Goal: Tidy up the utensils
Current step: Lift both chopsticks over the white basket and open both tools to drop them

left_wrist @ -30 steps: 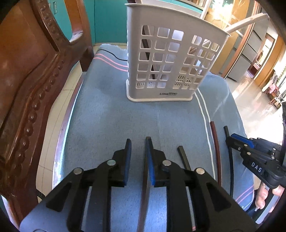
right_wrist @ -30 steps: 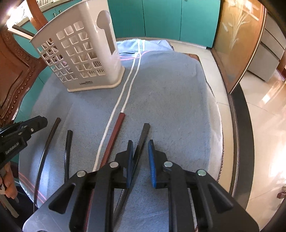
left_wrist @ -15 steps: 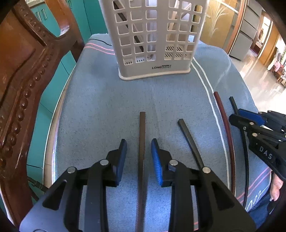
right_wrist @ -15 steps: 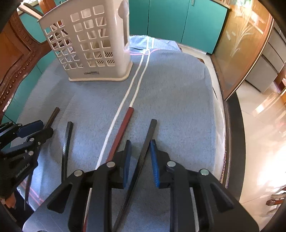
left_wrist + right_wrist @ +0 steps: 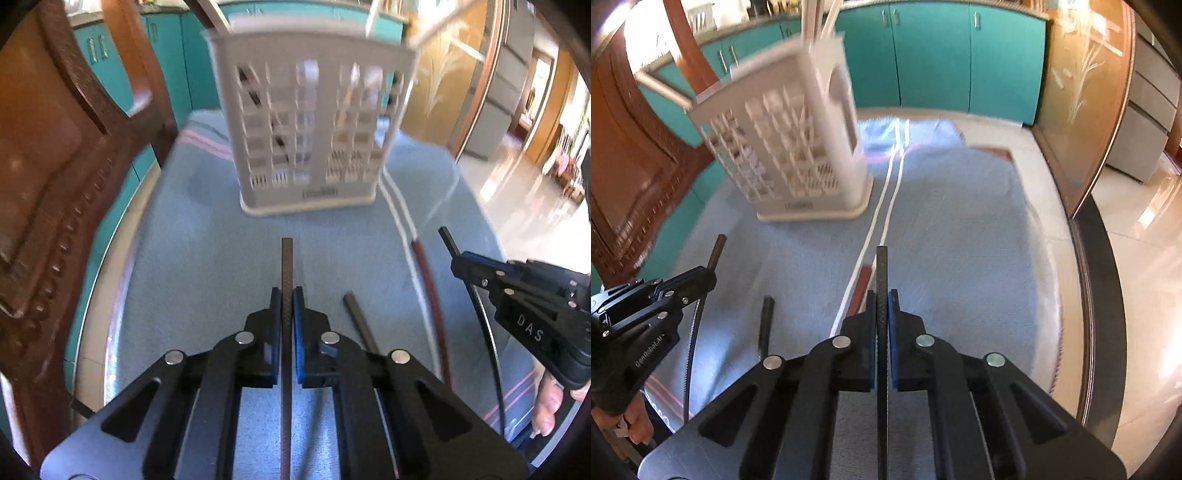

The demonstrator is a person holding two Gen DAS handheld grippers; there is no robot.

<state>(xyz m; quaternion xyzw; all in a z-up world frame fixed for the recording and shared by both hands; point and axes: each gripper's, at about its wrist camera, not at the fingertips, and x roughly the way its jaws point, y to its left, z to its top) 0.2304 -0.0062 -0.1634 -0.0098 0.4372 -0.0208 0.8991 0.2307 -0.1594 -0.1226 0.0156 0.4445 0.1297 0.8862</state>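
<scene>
Left wrist view, left gripper (image 5: 287,295) jaws clamping brown chopstick (image 5: 287,258), right gripper (image 5: 882,297) jaws clamping black chopstick (image 5: 881,269)

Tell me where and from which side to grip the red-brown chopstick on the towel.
Grip the red-brown chopstick near its middle, coming down from above with the jaws across its width. It lies flat on the towel, beside the white stripes and pointing toward the basket, so only its long sides offer a pinch. Both the left gripper and the right gripper are already shut on other chopsticks.

Two black grippers, left (image 5: 287,299) and right (image 5: 882,301): blue-padded jaws, silver screws, white lettering.
</scene>
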